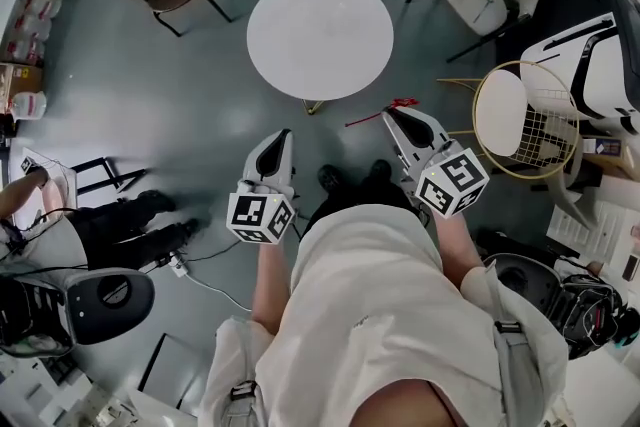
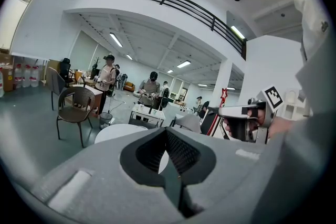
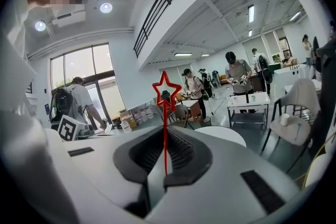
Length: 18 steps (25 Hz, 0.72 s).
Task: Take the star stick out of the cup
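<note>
- Head view: your right gripper point(image 1: 392, 115) points toward the round white table point(image 1: 320, 35), its jaws pinched on the red star stick point(image 1: 372, 117). The stick juts out sideways from the tips, over the grey floor point(image 1: 180, 105) and close to the table's near edge. Its star end lies toward the right. Your left gripper point(image 1: 283, 137) sits to the left of the right one, well apart from it and pointing the same way.
- Left gripper view: your left jaws are pressed together with nothing between them. The white table top lies beyond their tips. At the right you see the right gripper side-on, with the red star showing above its nose. A brown chair point(image 2: 76, 107) stands on the floor at the left.
- Right gripper view: your right jaws are clamped on the stick's thin shaft, which stands upright between the pads. The open star outline rises clear above the tips. The table lies past the jaws, a little to the right. The left gripper's marker cube point(image 3: 70, 128) shows near the left edge.
</note>
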Available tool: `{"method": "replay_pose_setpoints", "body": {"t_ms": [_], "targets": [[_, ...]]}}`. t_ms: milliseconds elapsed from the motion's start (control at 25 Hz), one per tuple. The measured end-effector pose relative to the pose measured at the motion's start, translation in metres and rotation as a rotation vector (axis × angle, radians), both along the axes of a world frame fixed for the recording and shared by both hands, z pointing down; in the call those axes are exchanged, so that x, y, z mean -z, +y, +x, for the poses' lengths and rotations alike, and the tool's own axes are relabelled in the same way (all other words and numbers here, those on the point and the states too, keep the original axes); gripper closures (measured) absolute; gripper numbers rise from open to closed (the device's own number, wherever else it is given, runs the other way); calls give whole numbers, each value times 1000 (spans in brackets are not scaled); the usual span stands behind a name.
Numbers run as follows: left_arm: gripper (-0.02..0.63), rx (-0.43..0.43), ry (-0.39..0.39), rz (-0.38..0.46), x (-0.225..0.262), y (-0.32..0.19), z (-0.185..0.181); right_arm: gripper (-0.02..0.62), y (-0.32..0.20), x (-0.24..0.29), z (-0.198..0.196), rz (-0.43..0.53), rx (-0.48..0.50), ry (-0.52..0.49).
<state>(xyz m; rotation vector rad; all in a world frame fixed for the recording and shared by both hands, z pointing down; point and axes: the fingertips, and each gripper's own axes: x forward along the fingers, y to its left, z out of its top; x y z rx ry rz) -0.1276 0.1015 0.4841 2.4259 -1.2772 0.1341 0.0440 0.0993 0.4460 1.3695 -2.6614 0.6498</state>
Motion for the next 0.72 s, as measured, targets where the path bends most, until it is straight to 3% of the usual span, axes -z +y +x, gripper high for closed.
{"method": "replay_pose_setpoints", "body": {"t_ms": [720], "targets": [[597,-21,3,-7,-2,5,3,574,5,1,-3,5,3,-1]]}}
